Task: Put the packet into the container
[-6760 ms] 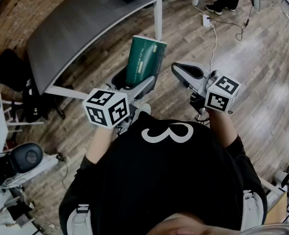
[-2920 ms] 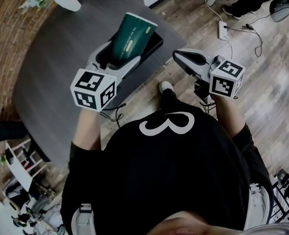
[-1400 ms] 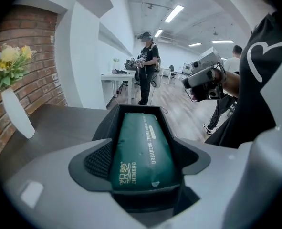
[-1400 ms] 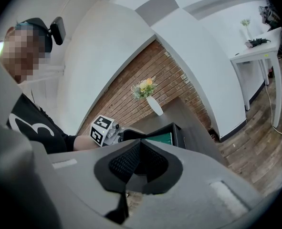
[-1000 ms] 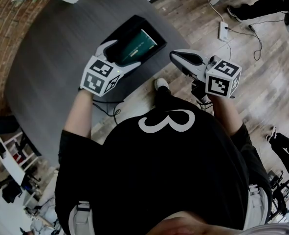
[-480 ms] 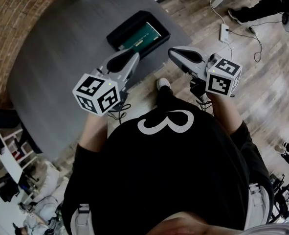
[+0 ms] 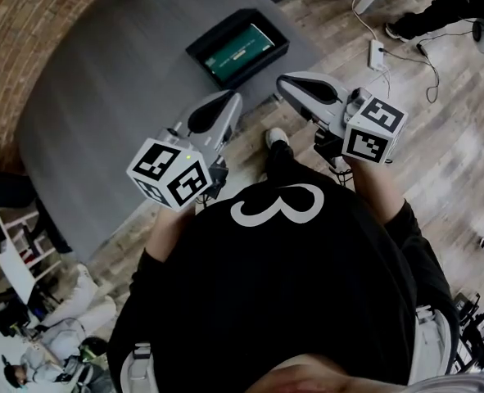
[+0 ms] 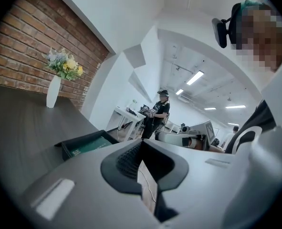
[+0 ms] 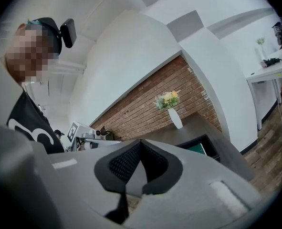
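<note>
The green packet lies flat inside the black container on the grey table. In the left gripper view the container and packet show low at the left. My left gripper hangs shut and empty over the table's near edge, short of the container. To its right, over the wooden floor, my right gripper is also shut, with nothing in it. The right gripper view shows the container beyond its closed jaws.
A white vase of flowers stands at the table's far side by the brick wall. A power strip and cables lie on the floor at the right. Another person stands far off near white desks.
The left gripper, open at the container with the packet a second ago, has drawn back toward me and shut. The packet stays in the container. The right gripper has barely moved.
</note>
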A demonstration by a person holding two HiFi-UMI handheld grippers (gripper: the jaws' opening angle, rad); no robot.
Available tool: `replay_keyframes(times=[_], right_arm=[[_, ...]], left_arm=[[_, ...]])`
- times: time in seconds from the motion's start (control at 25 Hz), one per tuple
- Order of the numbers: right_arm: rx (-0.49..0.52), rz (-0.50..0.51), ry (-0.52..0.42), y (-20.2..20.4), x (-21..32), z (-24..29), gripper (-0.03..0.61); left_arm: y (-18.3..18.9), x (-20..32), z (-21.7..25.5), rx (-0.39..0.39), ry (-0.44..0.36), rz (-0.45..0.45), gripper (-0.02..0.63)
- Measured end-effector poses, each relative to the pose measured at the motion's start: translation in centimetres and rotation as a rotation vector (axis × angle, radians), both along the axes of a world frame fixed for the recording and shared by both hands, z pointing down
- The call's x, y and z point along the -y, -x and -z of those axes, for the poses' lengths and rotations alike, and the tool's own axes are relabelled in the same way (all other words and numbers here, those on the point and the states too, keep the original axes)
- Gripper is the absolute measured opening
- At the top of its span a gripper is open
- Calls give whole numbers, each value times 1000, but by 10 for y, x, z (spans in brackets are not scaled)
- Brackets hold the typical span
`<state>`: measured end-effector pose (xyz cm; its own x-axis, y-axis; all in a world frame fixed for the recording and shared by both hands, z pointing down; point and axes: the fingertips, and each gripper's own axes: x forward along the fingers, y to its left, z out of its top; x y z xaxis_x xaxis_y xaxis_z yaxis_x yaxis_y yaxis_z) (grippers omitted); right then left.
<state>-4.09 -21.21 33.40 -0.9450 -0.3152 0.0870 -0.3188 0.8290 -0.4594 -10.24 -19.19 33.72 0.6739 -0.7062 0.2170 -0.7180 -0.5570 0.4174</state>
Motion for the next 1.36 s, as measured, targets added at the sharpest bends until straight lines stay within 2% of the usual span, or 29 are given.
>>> replay_keyframes(times=[0.64, 0.84, 1.36], right_arm=[[-15, 17, -20, 9, -26, -6, 0], [-13, 22, -9, 10, -30, -12, 0], [-31, 16, 5, 9, -34, -19, 0]], left_arm=[[3, -24, -1, -3, -27, 13, 12], [-3, -30, -5, 47, -49, -17, 11], [5, -29, -13, -8, 1, 7, 11]])
